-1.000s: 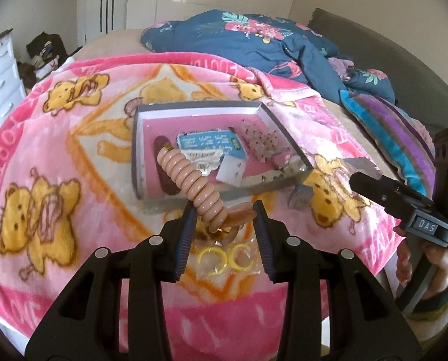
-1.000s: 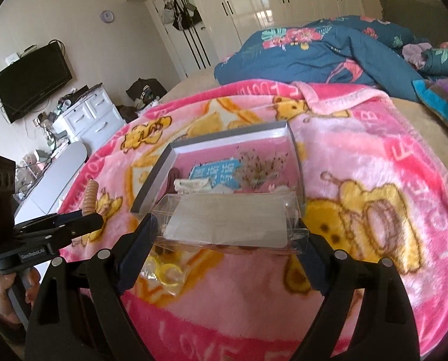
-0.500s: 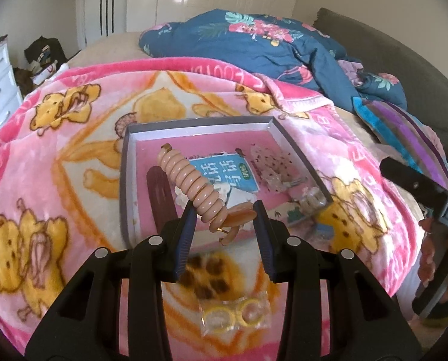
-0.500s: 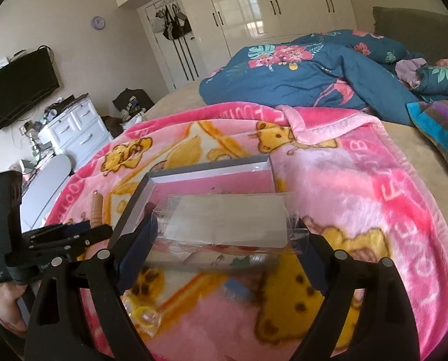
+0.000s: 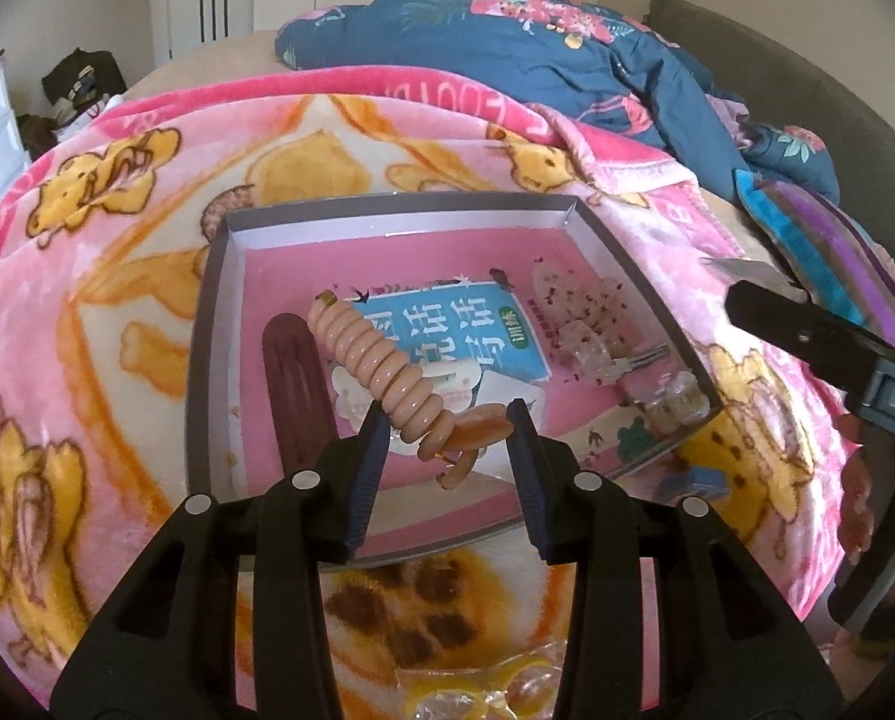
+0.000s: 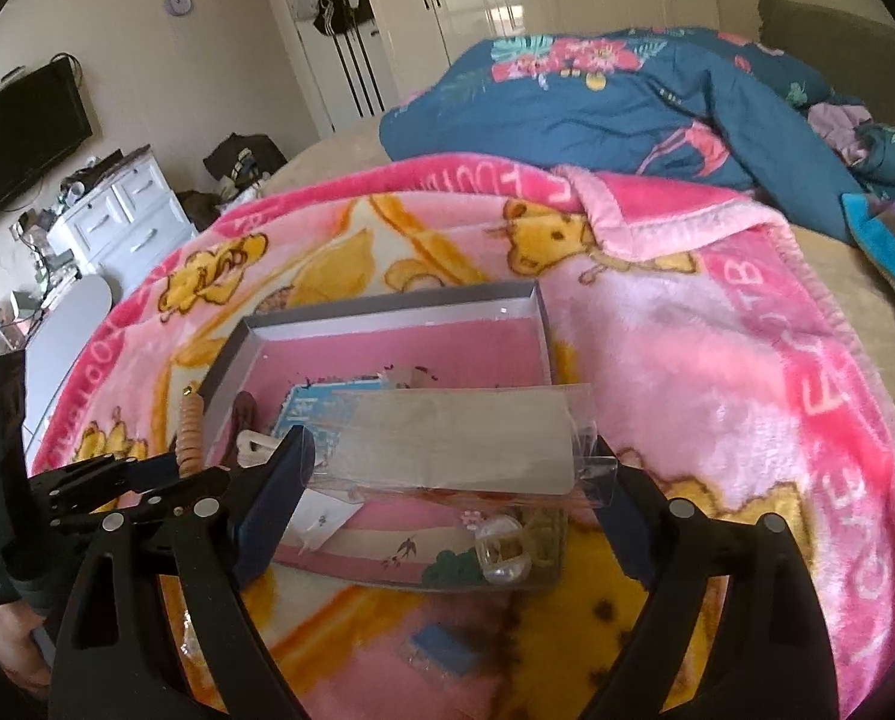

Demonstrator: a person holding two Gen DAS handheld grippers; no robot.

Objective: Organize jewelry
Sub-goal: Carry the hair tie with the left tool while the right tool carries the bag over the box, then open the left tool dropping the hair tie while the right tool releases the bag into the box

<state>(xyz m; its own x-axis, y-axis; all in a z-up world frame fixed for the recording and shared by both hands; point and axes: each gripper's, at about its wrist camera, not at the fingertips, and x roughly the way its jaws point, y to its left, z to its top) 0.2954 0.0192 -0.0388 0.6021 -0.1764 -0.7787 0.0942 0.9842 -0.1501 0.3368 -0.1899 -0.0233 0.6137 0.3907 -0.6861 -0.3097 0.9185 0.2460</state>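
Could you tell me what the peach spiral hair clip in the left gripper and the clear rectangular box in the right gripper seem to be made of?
Peach spiral hair clip: probably glossy plastic; its smooth coils catch highlights, and a small metal-looking tip shows at the far end.
Clear rectangular box: likely thin rigid transparent plastic; the tray shows through its walls, and its edges glint. The pale insert inside looks like matte card or foam; I cannot tell which.

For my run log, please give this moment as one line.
left gripper: holds spiral hair tie | right gripper: holds clear box | both over tray

Yellow rings pkt (image 5: 483, 699) cut by btm edge; tray (image 6: 387, 306) contents partly hidden.
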